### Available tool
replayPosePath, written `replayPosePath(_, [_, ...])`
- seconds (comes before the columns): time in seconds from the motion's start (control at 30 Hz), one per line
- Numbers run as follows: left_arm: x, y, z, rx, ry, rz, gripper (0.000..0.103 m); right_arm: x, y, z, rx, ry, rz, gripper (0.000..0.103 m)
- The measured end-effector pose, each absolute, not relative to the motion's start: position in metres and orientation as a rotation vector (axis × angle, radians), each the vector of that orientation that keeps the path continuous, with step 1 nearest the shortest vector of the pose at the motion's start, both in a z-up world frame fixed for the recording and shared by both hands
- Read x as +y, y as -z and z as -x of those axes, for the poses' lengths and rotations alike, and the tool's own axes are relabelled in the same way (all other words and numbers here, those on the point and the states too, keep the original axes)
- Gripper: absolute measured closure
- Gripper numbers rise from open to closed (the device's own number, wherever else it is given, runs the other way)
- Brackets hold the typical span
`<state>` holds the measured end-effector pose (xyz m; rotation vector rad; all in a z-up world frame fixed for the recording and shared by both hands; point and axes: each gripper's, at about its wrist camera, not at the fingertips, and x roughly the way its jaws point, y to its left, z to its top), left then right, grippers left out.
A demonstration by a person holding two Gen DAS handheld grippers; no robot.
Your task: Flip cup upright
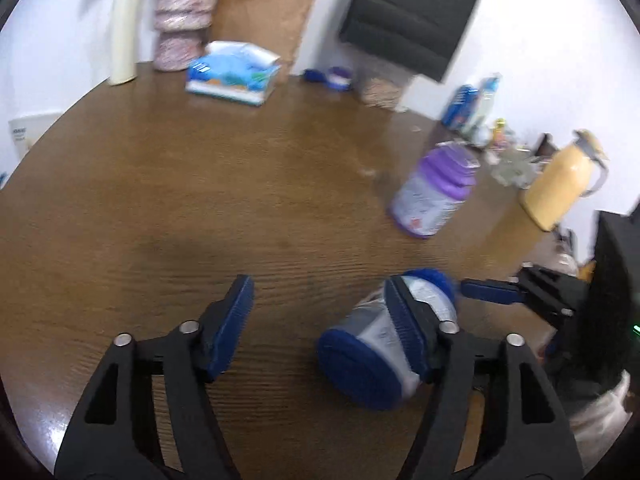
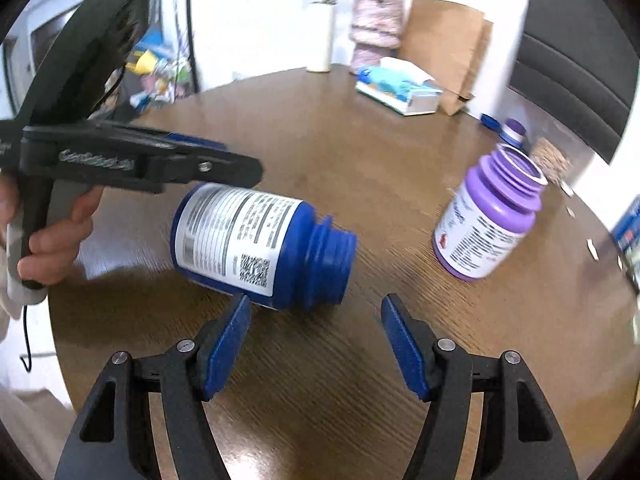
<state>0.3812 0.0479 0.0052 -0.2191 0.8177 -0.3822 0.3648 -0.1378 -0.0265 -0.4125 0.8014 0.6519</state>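
A blue bottle with a white label lies on its side on the round wooden table, open threaded mouth pointing right. In the left wrist view the blue bottle lies under and beside my right finger, base toward the camera. My left gripper is open and empty; it also shows in the right wrist view just above the bottle. My right gripper is open, just in front of the bottle's neck; its tip shows in the left wrist view.
A purple bottle stands upright at the right, mouth open. A tissue box, a brown paper bag, a cream bottle and a patterned vase stand at the table's far edge. A yellow jug stands beyond the table.
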Motion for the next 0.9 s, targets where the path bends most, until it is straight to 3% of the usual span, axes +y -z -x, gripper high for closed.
replayPosePath(0.07, [0.041, -0.012, -0.379, 0.833, 0.483, 0.199, 0.005, -0.148, 0.021, -0.366, 0.807, -0.634, 0.363, 0.03])
replayPosePath(0.17, [0.013, -0.008, -0.386, 0.952, 0.627, 0.084, 0.002, -0.17, 0.012, -0.361, 0.803, -0.574, 0.284, 0.03])
replayPosePath(0.23, [-0.01, -0.001, -0.391, 1.005, 0.632, -0.063, 0.007, -0.185, 0.003, -0.36, 0.794, -0.524, 0.24, 0.03])
replayPosePath(0.33, [-0.033, 0.011, -0.394, 1.067, 0.674, -0.18, 0.042, -0.201, -0.006, -0.367, 0.775, -0.502, 0.188, 0.03])
replayPosePath(0.5, [-0.04, 0.005, -0.385, 0.993, 0.632, -0.255, 0.043, -0.214, -0.016, -0.373, 0.763, -0.529, 0.093, 0.03])
replayPosePath(0.57, [-0.033, -0.014, -0.383, 0.851, 0.611, -0.206, 0.043, -0.213, -0.021, -0.377, 0.755, -0.566, 0.047, 0.03])
replayPosePath(0.67, [-0.023, -0.048, -0.374, 0.567, 0.557, -0.162, 0.043, -0.209, -0.036, -0.387, 0.724, -0.68, -0.065, 0.018])
replayPosePath(0.9, [-0.034, -0.063, -0.396, 0.381, 0.49, -0.127, 0.043, -0.182, -0.079, -0.466, 0.714, -0.936, -0.292, 0.017])
